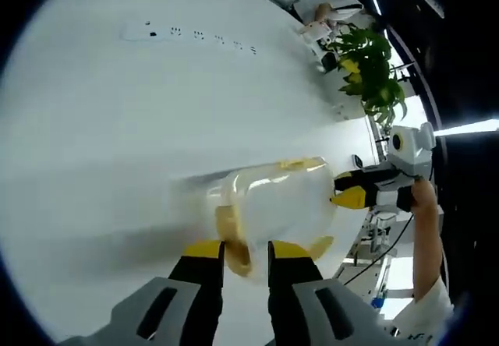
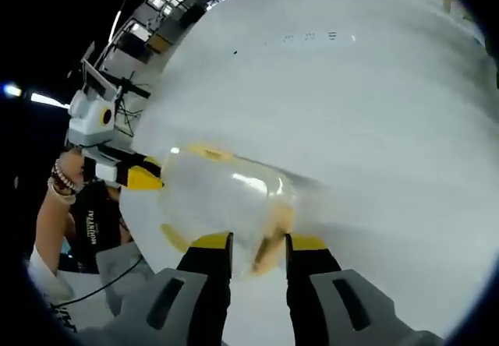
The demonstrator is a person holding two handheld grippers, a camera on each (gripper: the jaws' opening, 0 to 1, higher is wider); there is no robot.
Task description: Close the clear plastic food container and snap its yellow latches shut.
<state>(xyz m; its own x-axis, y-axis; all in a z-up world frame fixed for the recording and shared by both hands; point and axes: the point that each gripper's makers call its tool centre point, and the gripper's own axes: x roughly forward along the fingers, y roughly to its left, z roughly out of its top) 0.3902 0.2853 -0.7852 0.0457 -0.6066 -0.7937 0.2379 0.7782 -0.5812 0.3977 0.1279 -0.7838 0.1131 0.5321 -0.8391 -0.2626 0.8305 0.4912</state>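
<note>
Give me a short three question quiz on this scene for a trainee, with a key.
1. True or false: the container rests on a white table.
2. What colour are the latches? A green, B yellow, C red.
3. Which gripper meets the container from the right in the left gripper view?

Key: 1 true. 2 B. 3 The right gripper; the left gripper straddles the near end.

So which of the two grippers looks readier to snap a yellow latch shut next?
Probably about even, leaning left. The left gripper has a yellow latch of the clear container right between its jaws. The right gripper sits at the opposite end, but its latch looks less centred.
</note>
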